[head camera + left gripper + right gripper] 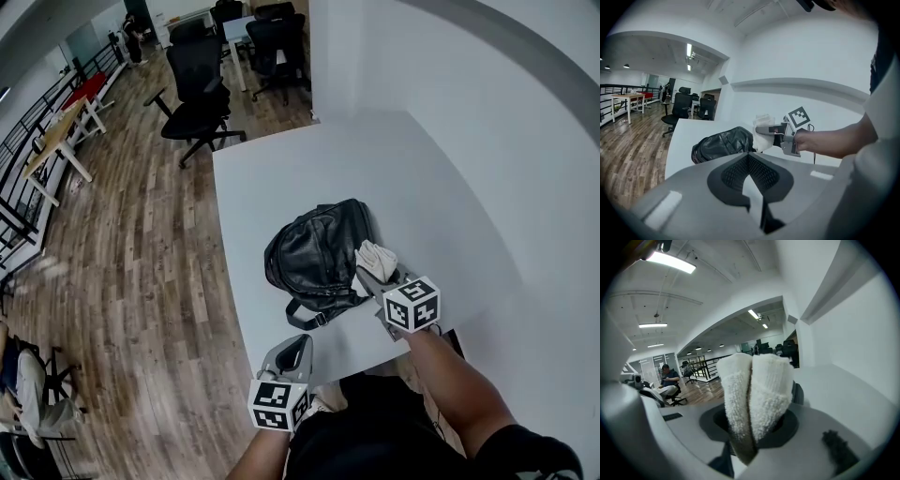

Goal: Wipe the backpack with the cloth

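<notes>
A black leather backpack (317,251) lies on its side on the white table (309,169), straps toward the near edge. My right gripper (373,274) is shut on a folded white cloth (376,254), which hangs at the backpack's right side, close to it or touching. In the right gripper view the cloth (754,397) fills the space between the jaws of the right gripper (751,430). My left gripper (298,345) hovers at the table's near edge, below the backpack, shut and empty. The left gripper view shows the backpack (722,144), the cloth (762,136) and the right gripper (768,129) beyond the left gripper (750,164).
The table stands against a white wall (487,112) on its right. Wooden floor (131,244) runs along its left edge. Black office chairs (197,89) stand beyond the far left corner. A seated person (668,379) is far off in the room.
</notes>
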Motion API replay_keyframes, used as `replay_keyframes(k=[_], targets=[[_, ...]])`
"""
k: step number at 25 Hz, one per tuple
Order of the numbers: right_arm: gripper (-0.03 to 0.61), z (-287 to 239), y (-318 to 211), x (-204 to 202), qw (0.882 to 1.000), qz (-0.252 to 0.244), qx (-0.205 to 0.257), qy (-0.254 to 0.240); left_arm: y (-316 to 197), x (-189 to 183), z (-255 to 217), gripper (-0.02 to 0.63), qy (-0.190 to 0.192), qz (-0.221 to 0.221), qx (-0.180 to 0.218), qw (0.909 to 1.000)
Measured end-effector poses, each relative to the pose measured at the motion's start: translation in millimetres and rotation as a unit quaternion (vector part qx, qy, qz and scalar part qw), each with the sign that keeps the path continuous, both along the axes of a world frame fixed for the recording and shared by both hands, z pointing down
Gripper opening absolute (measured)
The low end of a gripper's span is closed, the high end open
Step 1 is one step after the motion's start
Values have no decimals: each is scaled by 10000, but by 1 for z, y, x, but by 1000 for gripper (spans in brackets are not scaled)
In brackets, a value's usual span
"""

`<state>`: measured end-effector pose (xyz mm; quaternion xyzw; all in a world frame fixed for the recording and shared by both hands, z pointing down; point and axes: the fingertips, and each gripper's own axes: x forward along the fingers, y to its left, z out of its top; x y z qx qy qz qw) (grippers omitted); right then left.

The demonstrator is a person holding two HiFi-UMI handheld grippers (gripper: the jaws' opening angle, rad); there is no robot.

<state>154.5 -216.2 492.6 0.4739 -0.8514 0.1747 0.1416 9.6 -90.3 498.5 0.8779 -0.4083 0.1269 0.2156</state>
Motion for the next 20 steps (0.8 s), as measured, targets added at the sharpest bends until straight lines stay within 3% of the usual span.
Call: replay_keyframes(k=[20], targets=[[100, -28, 37, 30, 9974, 576, 305, 291, 51, -25, -12, 6, 82, 15, 141, 9999]])
